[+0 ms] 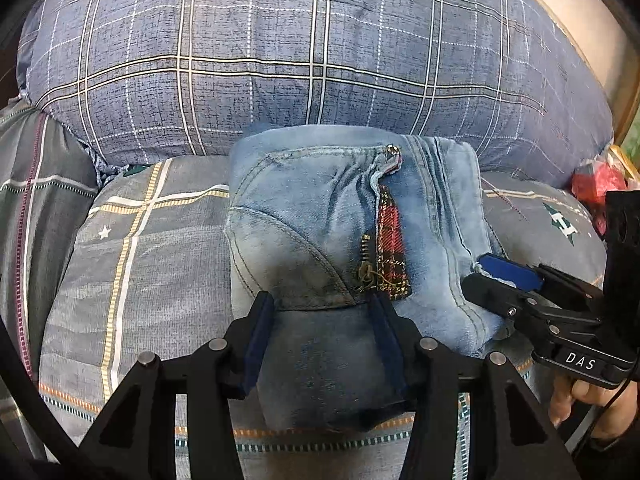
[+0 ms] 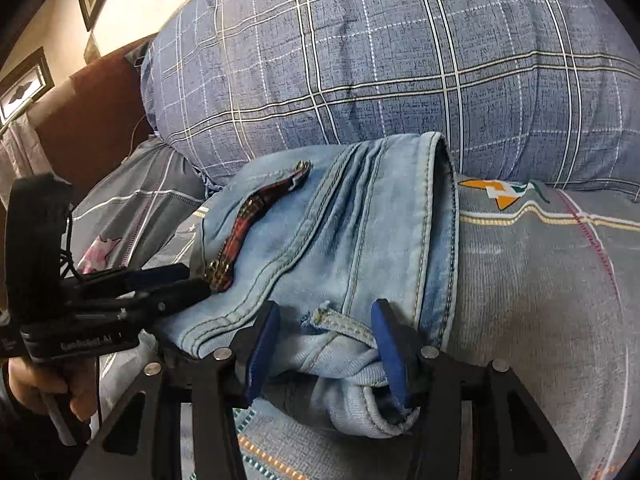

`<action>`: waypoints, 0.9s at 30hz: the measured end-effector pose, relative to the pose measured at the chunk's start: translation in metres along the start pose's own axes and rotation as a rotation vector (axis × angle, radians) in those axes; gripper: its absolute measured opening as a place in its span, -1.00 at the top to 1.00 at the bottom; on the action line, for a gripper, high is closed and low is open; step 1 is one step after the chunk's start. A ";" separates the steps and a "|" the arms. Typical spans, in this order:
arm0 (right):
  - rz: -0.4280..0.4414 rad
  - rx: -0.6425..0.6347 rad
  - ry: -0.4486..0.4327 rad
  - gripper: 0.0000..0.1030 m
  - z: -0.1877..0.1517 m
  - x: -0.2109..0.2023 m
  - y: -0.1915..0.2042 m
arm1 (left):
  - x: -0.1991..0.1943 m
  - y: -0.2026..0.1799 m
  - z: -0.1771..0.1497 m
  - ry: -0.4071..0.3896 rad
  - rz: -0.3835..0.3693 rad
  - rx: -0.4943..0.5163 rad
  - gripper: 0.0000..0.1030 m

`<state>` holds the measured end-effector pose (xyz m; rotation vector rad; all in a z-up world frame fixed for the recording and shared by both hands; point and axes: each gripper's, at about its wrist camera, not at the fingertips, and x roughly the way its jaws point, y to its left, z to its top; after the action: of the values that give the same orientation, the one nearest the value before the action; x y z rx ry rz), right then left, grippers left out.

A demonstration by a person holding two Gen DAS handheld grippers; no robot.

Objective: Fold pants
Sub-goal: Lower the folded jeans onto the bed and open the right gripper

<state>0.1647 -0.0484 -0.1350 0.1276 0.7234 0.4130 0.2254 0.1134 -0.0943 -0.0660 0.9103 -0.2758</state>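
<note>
The light blue jeans (image 1: pixel 304 220) lie folded into a compact bundle on the bed, open zipper fly with red plaid lining (image 1: pixel 390 248) facing up. My left gripper (image 1: pixel 320 316) is open, its blue-padded fingers straddling the near folded edge of the jeans. My right gripper (image 2: pixel 326 324) is open too, its fingers on either side of the waistband and belt loop (image 2: pixel 340 320) at the bundle's right end. In the left wrist view the right gripper (image 1: pixel 500 276) shows at the jeans' right edge. In the right wrist view the left gripper (image 2: pixel 160 284) shows at the left.
A grey plaid bedsheet (image 1: pixel 152 264) covers the bed. A big blue plaid pillow (image 1: pixel 280 60) stands just behind the jeans. A brown headboard (image 2: pixel 92 108) and framed pictures (image 2: pixel 28 84) are at far left. Red and pink items (image 1: pixel 600 184) lie at the bed's right edge.
</note>
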 end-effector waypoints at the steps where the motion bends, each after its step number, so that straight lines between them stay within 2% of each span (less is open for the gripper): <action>1: -0.006 0.007 0.006 0.00 0.001 -0.001 0.001 | 0.000 0.001 0.000 0.002 -0.001 -0.003 -0.02; 7: -0.023 0.028 0.003 -0.03 0.003 -0.016 0.003 | -0.009 -0.001 -0.001 -0.011 0.013 -0.021 0.00; 13: -0.104 -0.035 0.006 -0.07 -0.002 -0.034 0.010 | -0.020 -0.001 -0.005 -0.021 0.000 -0.049 -0.03; 20: -0.080 0.009 0.001 -0.10 -0.008 -0.059 0.011 | -0.045 -0.015 -0.013 -0.037 0.013 -0.015 -0.11; 23: -0.078 0.002 -0.006 -0.12 -0.012 -0.068 0.019 | -0.051 -0.015 -0.015 -0.042 0.013 -0.015 -0.20; 27: -0.093 -0.001 -0.011 -0.16 -0.017 -0.079 0.026 | -0.060 -0.018 -0.025 -0.041 0.054 -0.011 -0.27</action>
<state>0.0920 -0.0569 -0.0925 0.0947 0.7149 0.3242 0.1676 0.1128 -0.0603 -0.0572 0.8717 -0.2185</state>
